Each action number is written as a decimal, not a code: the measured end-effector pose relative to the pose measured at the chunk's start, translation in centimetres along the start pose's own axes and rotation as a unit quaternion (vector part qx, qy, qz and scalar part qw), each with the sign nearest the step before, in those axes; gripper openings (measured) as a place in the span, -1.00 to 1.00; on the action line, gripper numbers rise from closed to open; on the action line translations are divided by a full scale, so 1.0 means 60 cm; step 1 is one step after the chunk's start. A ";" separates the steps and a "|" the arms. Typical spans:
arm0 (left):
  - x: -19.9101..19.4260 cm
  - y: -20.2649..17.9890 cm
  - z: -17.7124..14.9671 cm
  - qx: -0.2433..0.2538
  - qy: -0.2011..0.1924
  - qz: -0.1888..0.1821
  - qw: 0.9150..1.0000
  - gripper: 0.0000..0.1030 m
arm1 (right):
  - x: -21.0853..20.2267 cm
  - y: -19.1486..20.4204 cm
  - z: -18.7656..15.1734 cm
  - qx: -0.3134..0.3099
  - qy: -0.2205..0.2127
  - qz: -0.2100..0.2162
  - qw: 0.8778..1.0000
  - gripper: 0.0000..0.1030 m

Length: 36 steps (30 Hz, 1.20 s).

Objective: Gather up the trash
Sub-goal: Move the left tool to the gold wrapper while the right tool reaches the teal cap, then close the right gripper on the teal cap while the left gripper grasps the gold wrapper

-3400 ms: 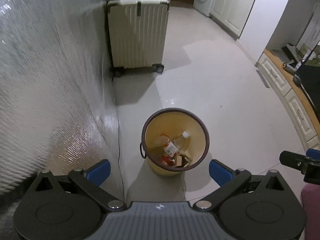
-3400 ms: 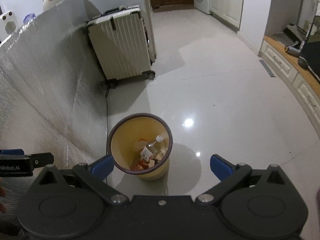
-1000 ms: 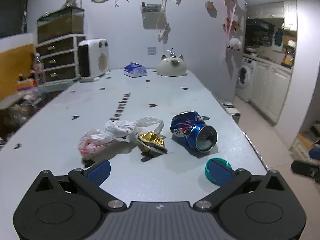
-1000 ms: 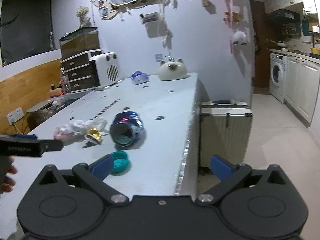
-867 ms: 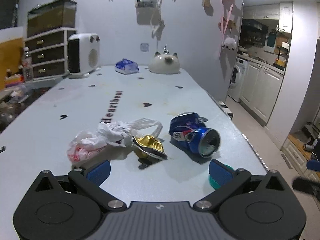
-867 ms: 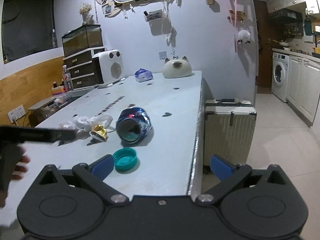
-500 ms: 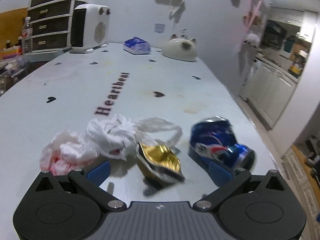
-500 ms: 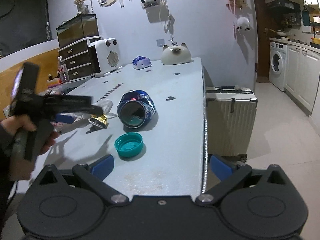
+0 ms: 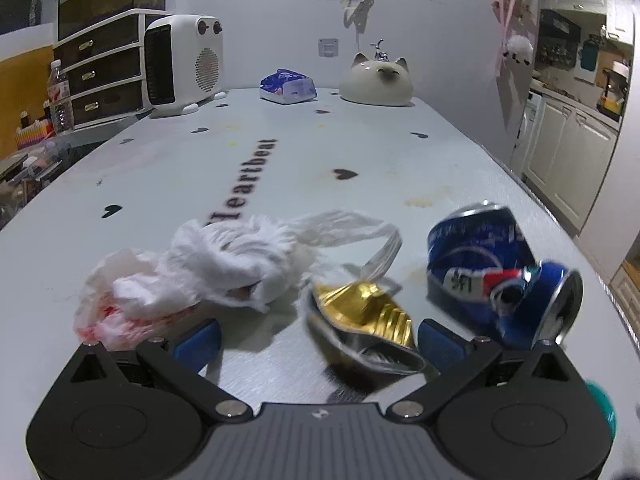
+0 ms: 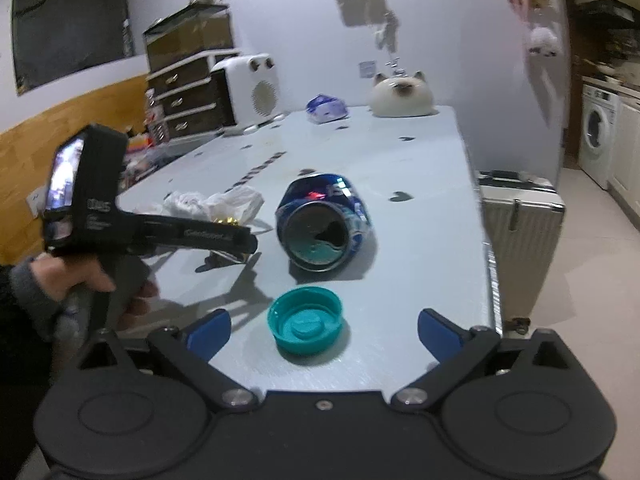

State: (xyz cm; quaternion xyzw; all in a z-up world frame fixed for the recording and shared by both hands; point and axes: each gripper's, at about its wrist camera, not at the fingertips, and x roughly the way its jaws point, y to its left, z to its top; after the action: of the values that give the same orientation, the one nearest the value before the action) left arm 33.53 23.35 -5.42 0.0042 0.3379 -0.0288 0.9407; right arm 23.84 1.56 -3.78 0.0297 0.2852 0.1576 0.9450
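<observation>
On the pale table [image 9: 280,152] lie a crumpled white tissue and bag [image 9: 208,268], a gold foil wrapper [image 9: 360,316], a crushed blue can [image 9: 492,268] and a teal cap [image 10: 306,322]. My left gripper [image 9: 319,344] is open and low over the table, with the gold wrapper between its blue fingertips, nearer the right one. My right gripper [image 10: 324,334] is open too, and the teal cap sits between its fingertips. The can [image 10: 324,228] lies just beyond the cap, mouth towards me. A hand [image 10: 76,276] holds the left gripper by the wrapper.
A white heater [image 9: 182,66], a blue tissue pack [image 9: 287,86] and a cat-shaped ceramic [image 9: 376,80] stand at the table's far end. A cream suitcase [image 10: 520,232] stands on the floor beside the table's right edge. Dark drawers [image 9: 100,68] are at the left.
Both grippers swung up from the bin on the floor to the table. The left one has moved forward around the gold wrapper; the right one has closed in on the teal cap.
</observation>
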 end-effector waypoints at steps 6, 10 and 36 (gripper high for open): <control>-0.027 0.032 -0.020 0.011 -0.005 0.013 1.000 1.00 | 0.047 0.014 0.007 -0.018 0.014 0.010 1.000 0.74; -0.043 0.052 -0.027 0.010 -0.010 0.015 1.000 0.98 | 0.063 0.025 0.011 -0.027 0.024 0.024 0.999 0.38; -0.028 -0.014 -0.011 -0.041 -0.024 0.001 0.999 -0.17 | 0.001 0.055 -0.031 -0.073 0.033 0.025 0.997 -0.01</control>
State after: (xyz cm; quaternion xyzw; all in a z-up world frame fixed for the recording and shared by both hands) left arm 31.80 22.64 -4.84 -0.0344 0.3164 -0.0141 0.9479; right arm 21.93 4.68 -4.89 -0.0371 0.3029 0.2019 0.9307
